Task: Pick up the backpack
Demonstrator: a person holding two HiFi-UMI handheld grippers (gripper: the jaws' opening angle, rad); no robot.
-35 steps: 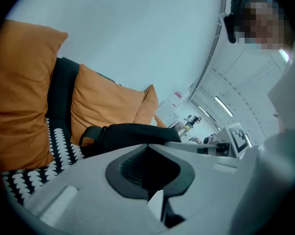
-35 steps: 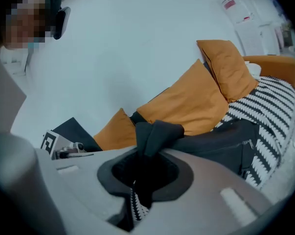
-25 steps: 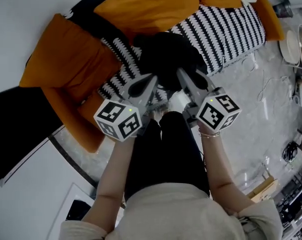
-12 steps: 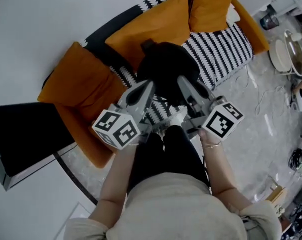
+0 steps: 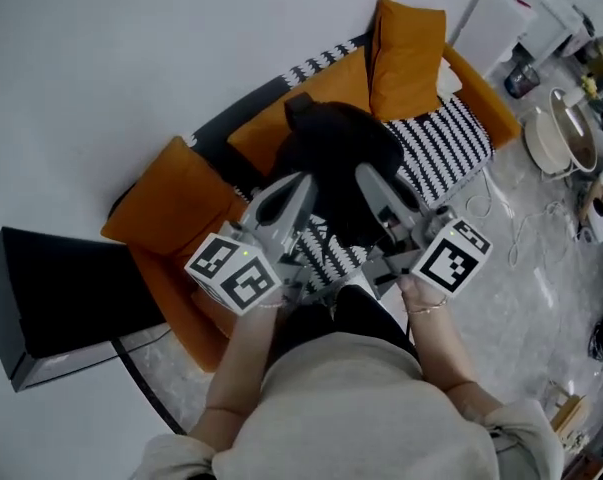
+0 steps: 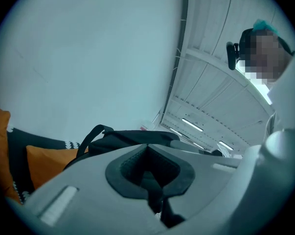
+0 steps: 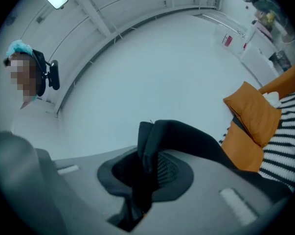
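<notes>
The black backpack (image 5: 333, 153) hangs in front of the sofa's back, held between both grippers. My left gripper (image 5: 299, 181) is shut on a black strap (image 6: 153, 186) of the backpack (image 6: 130, 139), whose top and carry loop show just beyond the jaws in the left gripper view. My right gripper (image 5: 366, 175) is shut on the other black strap (image 7: 146, 148), which rises out of its jaws in the right gripper view. Both grippers point about level, side by side. The lower part of the backpack is hidden behind the grippers.
Behind stands a sofa with orange cushions (image 5: 177, 200) and a black-and-white striped cover (image 5: 445, 150). A black box (image 5: 51, 293) sits on the floor at left. Pots (image 5: 557, 133) and a white cable (image 5: 501, 203) lie at right on the marble floor.
Both grippers have risen together with the backpack's straps in them, and the backpack has come up off the sofa seat. More wall shows behind it now.
</notes>
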